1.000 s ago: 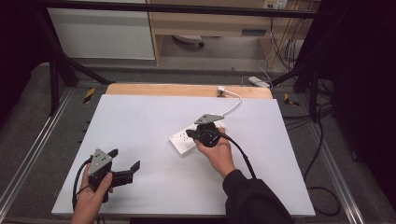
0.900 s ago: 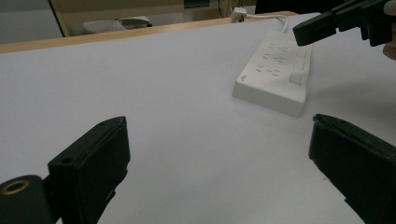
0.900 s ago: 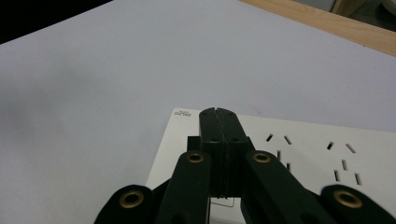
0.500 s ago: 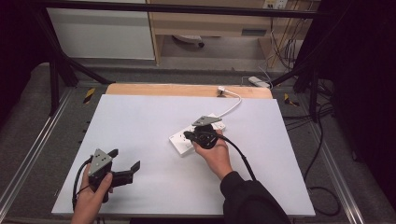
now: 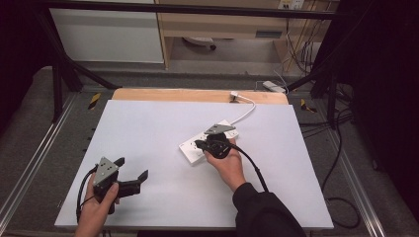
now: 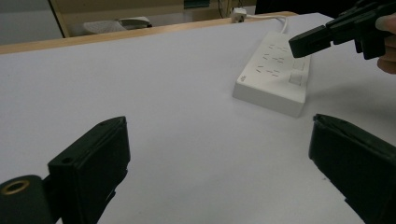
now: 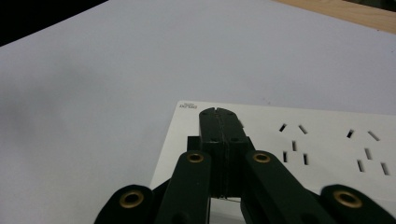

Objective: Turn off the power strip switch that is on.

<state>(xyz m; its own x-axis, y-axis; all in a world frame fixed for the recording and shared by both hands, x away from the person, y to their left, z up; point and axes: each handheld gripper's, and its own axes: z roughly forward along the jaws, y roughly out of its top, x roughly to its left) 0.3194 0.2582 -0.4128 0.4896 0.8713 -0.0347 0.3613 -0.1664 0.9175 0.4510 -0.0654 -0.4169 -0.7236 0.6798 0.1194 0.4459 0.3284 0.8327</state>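
Note:
A white power strip (image 5: 189, 148) lies slantwise in the middle of the white table (image 5: 148, 123); its white cable (image 5: 245, 110) runs to the far edge. My right gripper (image 5: 199, 144) is shut with nothing between its jaws, and its tip (image 7: 218, 114) hovers over the strip's (image 7: 327, 135) near end by the printed label. Whether it touches the strip I cannot tell. My left gripper (image 5: 131, 169) stands open at the table's near left, well apart from the strip (image 6: 273, 74). Its view also shows the right gripper (image 6: 299, 44) over the strip's switch end.
A wooden strip (image 5: 197, 95) borders the table's far edge, where the cable's plug (image 5: 233, 95) rests. Metal frame rails (image 5: 29, 163) run along both sides. Black cables (image 5: 341, 197) lie on the floor to the right.
My right gripper has shifted slightly left and nearer along the power strip toward its near end. The left gripper has stayed in place, still open.

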